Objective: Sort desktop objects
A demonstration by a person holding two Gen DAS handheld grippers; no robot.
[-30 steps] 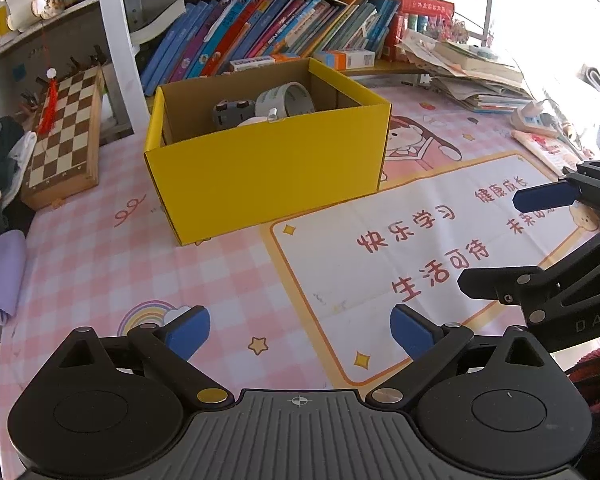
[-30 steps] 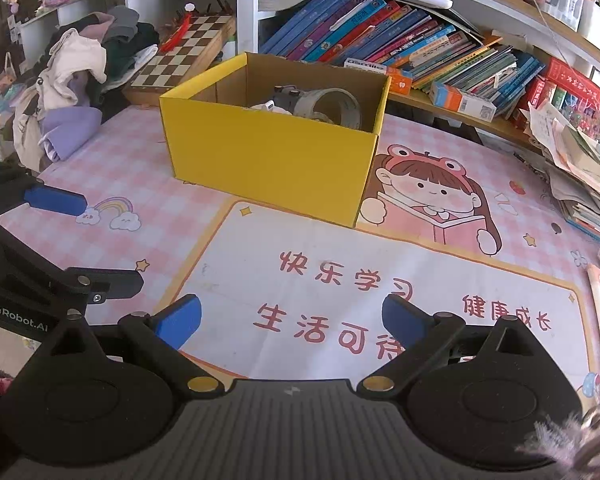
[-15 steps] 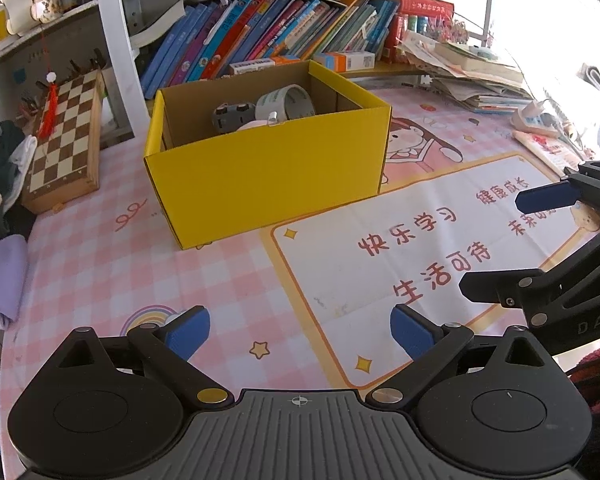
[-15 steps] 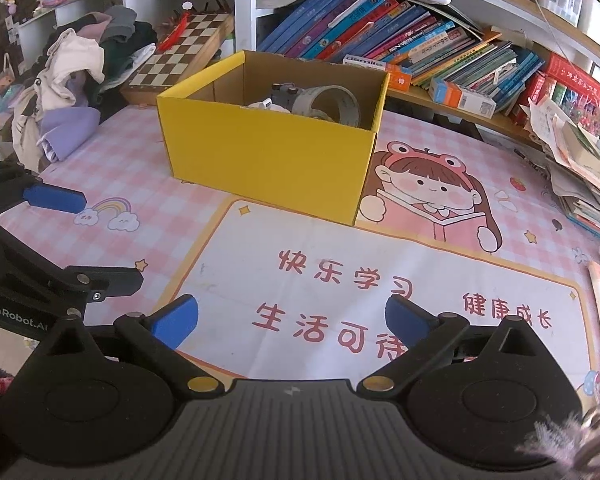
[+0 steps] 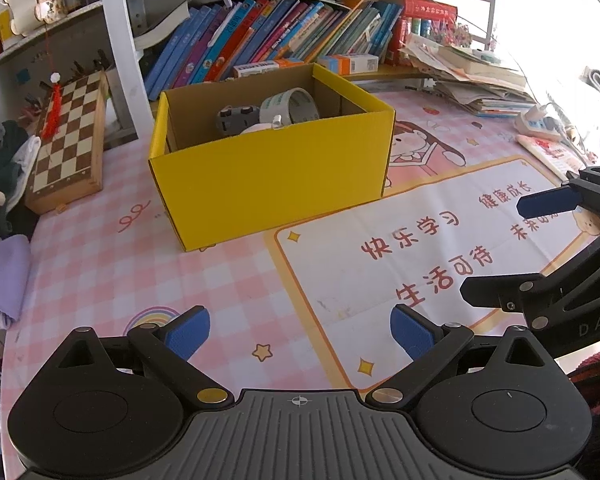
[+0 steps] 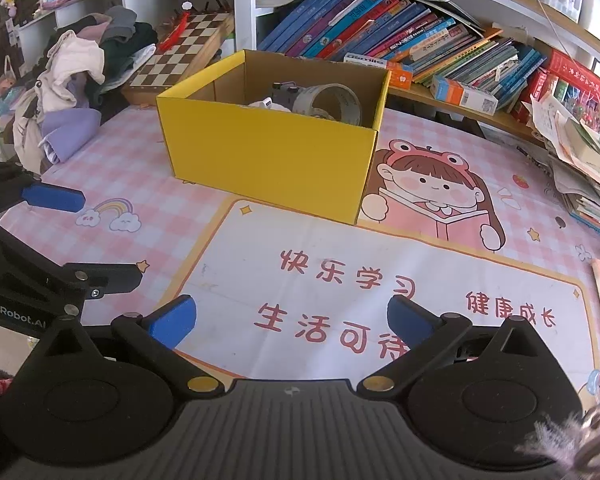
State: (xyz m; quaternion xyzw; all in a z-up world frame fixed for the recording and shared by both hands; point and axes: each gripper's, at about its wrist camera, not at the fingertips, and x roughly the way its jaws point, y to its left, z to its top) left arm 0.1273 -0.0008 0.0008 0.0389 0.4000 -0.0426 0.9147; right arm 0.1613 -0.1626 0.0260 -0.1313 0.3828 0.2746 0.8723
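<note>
Left wrist view: pink checked mat (image 5: 100, 264), bookshelf (image 5: 284, 36) behind; both claws (image 5: 300, 334) (image 6: 292, 320) gape wide, empty.

Home study desk, likely a child's: pink checkered cartoon desk mat (image 6: 380, 264) with a girl and Chinese text, shelf of leaning books (image 5: 268, 36), chessboard (image 5: 66, 140), heap of clothes (image 6: 80, 80), stacked papers (image 5: 472, 76), yellow cardboard box (image 5: 276, 184) on the mat

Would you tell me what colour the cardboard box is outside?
Bright yellow outside; the cardboard box shows best in the left wrist view.
</note>
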